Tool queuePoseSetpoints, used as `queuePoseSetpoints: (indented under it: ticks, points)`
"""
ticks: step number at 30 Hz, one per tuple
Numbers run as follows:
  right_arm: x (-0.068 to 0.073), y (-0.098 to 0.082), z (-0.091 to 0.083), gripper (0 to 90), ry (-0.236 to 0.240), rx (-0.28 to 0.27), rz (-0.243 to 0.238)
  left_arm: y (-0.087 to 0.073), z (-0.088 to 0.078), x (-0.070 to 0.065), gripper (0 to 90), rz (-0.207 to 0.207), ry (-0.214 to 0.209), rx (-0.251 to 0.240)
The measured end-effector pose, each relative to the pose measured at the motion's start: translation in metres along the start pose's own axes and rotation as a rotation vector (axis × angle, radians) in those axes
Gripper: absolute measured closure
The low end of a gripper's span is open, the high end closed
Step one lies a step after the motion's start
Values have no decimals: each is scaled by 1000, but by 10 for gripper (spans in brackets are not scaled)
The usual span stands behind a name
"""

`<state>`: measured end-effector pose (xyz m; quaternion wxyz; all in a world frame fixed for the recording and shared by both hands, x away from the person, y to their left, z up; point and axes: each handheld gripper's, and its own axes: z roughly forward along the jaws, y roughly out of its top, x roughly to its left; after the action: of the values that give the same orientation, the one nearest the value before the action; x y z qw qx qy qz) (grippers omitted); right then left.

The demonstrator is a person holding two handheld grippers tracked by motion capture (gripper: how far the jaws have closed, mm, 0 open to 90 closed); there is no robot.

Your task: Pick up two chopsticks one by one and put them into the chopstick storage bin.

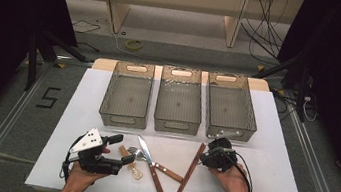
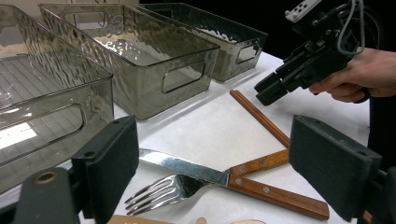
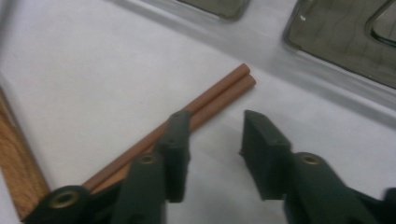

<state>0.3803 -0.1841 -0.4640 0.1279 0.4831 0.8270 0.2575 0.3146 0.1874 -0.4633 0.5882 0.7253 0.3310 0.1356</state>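
Chopsticks [image 3: 212, 100] lay ungrabbed on the counter [image 1: 267, 180]; our right claw [image 3: 212, 154] stood apart beside them, all three bins [image 1: 127, 95] empty.

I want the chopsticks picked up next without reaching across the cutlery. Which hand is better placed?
Right. The right gripper hovers at the chopsticks' far end, jaws partly open, the sticks beside one jaw, not between them. The left gripper is open over the knife and fork, farther off.
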Motion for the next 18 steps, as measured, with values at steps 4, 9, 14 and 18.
queuePoseSetpoints:
  ticks: [4,9,14,18]
  points:
    - [-3,0,5,761,-16,14,-6,0,0,0,158,0,0,0]
    - [-5,1,9,849,-18,2,-4,0,0,0,158,-1,0,1]
    - [-7,2,13,876,-5,-14,-3,0,0,0,158,-4,2,-4]
    - [-9,3,16,891,10,-22,14,0,0,0,158,-5,3,-4]
